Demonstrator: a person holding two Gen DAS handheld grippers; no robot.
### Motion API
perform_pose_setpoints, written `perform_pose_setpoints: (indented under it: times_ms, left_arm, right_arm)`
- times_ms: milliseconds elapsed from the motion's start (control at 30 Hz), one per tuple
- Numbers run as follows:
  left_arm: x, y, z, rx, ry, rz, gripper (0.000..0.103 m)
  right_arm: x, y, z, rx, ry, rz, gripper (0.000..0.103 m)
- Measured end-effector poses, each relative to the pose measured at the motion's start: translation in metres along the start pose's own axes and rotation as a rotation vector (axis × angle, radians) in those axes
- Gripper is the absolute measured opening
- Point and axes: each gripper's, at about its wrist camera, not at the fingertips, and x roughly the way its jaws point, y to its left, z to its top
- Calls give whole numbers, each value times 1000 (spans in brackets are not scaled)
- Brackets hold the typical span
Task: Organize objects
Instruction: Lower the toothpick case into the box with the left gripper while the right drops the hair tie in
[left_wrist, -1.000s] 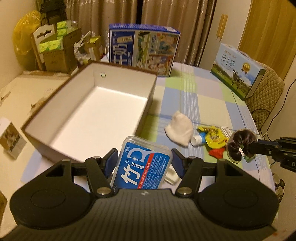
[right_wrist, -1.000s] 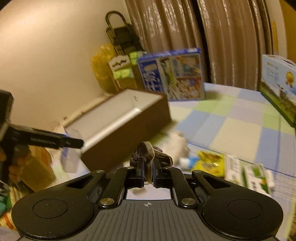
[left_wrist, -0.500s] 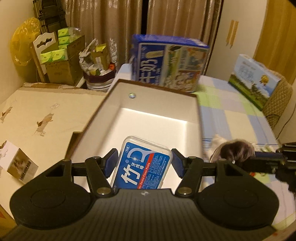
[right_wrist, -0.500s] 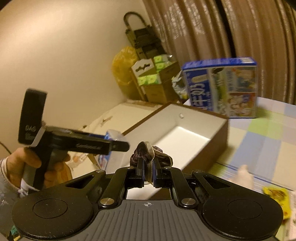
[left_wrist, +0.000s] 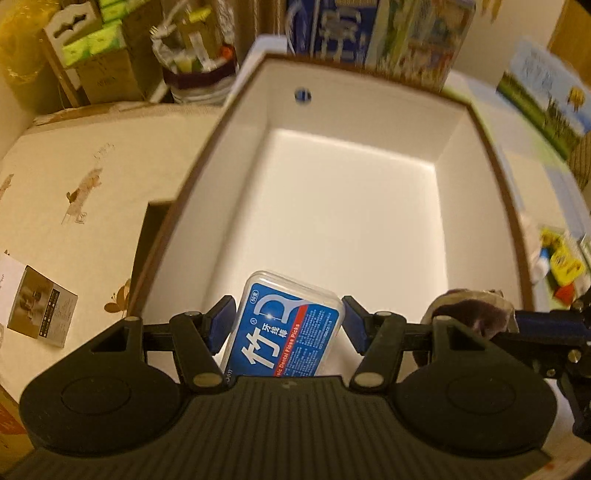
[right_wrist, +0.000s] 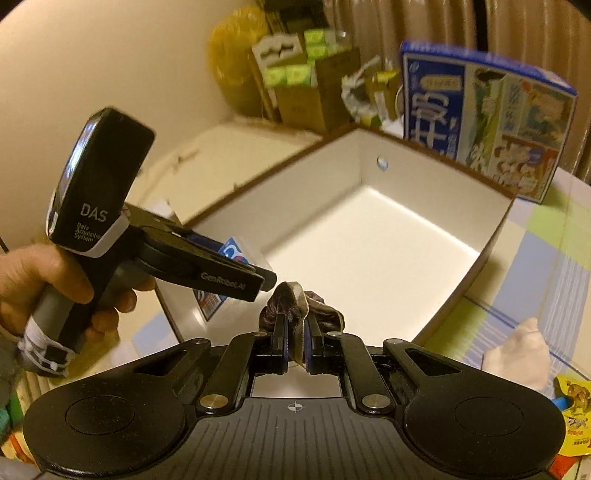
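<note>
left gripper: clamped on floss pick box, box tilted between the pads
right gripper: pinched shut on dark cloth wad
change: both were short of the white bin a second ago, now over its near rim
position: floss box over near end, wad just right

The left wrist camera sits just behind the left claw and looks steeply down into the brown-rimmed, white-lined open cardboard box, which fills the middle of the frame at close range. The right wrist camera, behind the right claw, faces the same box more level and from farther back. Both views share this box and the blue printed milk carton behind it; each also catches the other claw at a lower frame edge.
</note>
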Motion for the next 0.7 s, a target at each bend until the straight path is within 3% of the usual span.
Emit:
perform_pose_setpoints:
  times_ms: [267,467,700]
  left_arm:
    - [31,-3,-9,68,114,8,58]
    - [33,-4,-10,88,127,-16,58]
    - [20,-3,-10,98,97,-40,71]
  right_arm:
    - [23,1,-2,-35,96,-45,5]
    - [28,1,-5,-41,124,-62,5]
    - [33,5,0,-48,145,-65,5]
